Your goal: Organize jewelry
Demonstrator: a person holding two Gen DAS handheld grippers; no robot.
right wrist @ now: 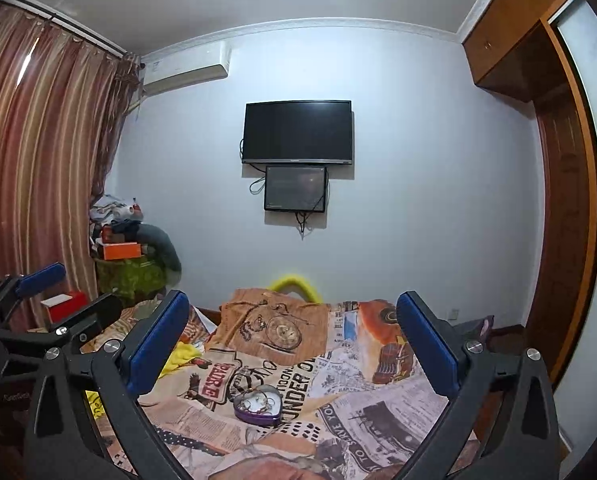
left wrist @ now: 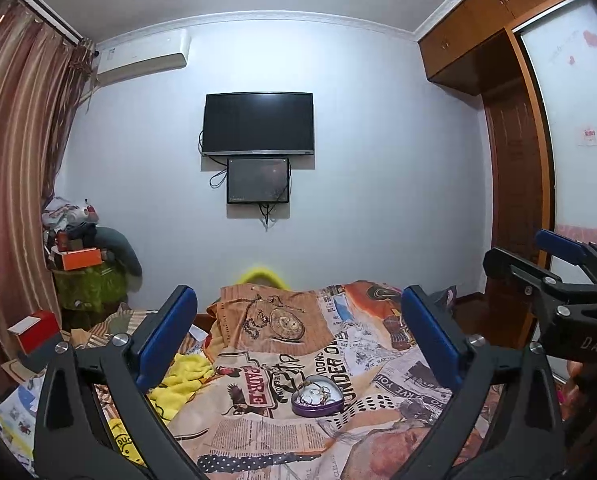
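Note:
A purple heart-shaped tin lies open on the printed bedspread, with several rings and chains heaped inside it. My left gripper hovers over the bed in front of the tin, open wide, with nothing between its blue pads. The right gripper shows at the right edge of the left wrist view, also open. In the right wrist view the same tin sits between and below the spread fingers of my right gripper, which holds nothing. The left gripper is at that view's left edge.
A yellow cloth lies crumpled on the left of the bed. Beside the bed stand a red-and-white box and a cluttered green-covered stand with an orange box. Striped curtains hang left; a wardrobe stands right. A TV hangs on the far wall.

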